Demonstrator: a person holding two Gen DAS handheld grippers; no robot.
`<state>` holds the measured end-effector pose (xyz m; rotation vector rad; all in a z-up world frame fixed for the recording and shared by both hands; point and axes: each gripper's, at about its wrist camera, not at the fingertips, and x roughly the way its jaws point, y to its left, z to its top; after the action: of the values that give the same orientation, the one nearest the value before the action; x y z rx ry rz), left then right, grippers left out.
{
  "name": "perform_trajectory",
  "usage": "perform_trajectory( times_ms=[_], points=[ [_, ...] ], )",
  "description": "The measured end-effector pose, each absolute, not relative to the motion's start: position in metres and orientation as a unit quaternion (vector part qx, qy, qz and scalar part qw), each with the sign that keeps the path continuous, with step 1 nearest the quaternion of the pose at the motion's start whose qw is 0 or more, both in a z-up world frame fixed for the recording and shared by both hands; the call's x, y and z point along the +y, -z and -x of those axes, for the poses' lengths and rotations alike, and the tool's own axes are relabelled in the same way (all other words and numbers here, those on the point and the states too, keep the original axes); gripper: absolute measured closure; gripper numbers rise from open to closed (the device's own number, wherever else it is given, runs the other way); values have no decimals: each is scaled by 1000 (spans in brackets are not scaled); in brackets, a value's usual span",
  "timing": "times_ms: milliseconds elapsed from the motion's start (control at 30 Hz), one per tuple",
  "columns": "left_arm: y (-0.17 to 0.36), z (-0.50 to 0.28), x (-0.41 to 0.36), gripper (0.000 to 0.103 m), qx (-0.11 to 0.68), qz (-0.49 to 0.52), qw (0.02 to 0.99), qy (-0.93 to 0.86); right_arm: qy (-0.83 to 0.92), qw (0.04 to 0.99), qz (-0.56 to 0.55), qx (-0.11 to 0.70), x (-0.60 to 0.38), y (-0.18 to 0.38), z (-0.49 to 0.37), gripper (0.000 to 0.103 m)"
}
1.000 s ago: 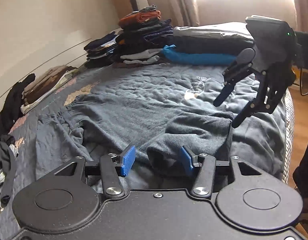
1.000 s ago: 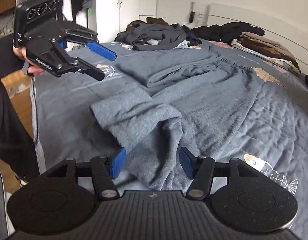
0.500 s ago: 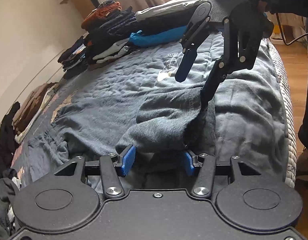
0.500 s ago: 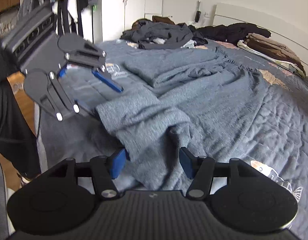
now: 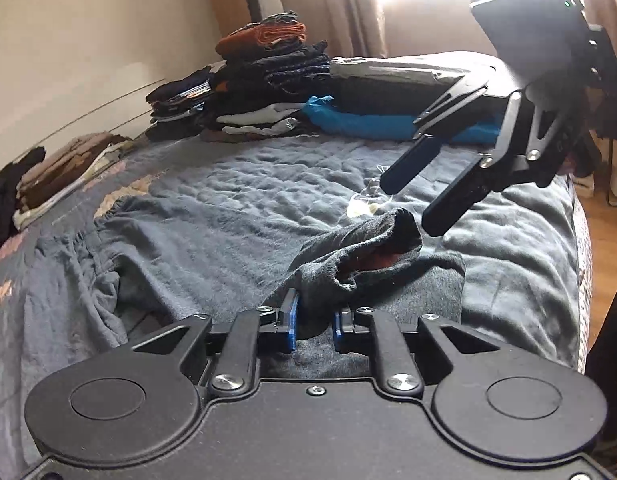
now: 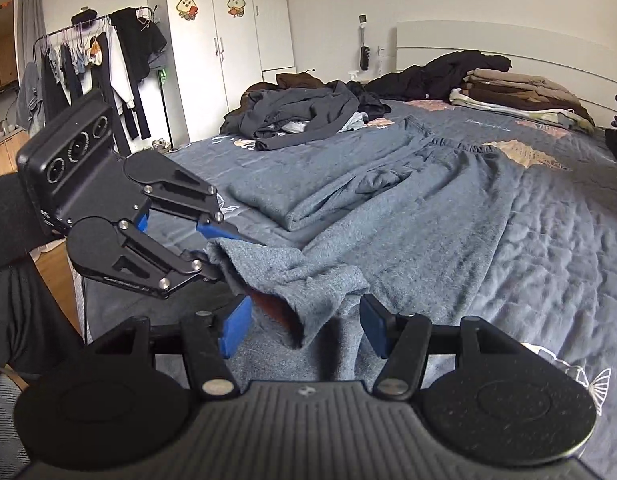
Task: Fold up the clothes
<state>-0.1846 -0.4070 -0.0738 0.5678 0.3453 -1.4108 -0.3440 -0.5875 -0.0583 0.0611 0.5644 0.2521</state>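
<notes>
grey fleece cuff [image 5: 340,276] pinched between the closing blue pads of the left gripper [image 5: 313,322], lifted just off the bed [image 5: 520,280]. right gripper [image 6: 304,328] spread wide, empty, cuff's open mouth between its fingers but untouched. rest of the grey trousers [image 6: 420,216] stretched away toward the headboard, long axis running from both grippers outward. left nearer, already holding; probably right's hem grab next.

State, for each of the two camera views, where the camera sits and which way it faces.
Left wrist: on the left gripper, closing on the grey trouser leg cuff, facing the folded stacks and window; right gripper hovers open.
Right wrist: on the right gripper, facing the headboard and wardrobe; a dark sleeve shows.
Shared: cuff, both grippers.
</notes>
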Motion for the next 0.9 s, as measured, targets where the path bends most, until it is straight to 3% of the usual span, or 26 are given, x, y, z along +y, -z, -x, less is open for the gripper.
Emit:
perform_trajectory(
  times_ms=[300, 667, 733, 800, 900],
  points=[
    [43, 130, -399, 92, 256, -82, 695, 667, -127, 959, -18, 252, -596, 36, 327, 29],
    [39, 102, -399, 92, 273, -46, 685, 674, -116, 963, -20, 243, -592, 50, 266, 29],
    [37, 100, -399, 92, 272, -36, 688, 671, -115, 965, -51, 228, -599, 46, 261, 39],
    [35, 100, -400, 92, 270, -33, 693, 668, -106, 965, -61, 231, -601, 43, 254, 83],
    [33, 100, -403, 92, 263, -36, 706, 657, -88, 965, -53, 242, -597, 42, 246, 92]
  ],
)
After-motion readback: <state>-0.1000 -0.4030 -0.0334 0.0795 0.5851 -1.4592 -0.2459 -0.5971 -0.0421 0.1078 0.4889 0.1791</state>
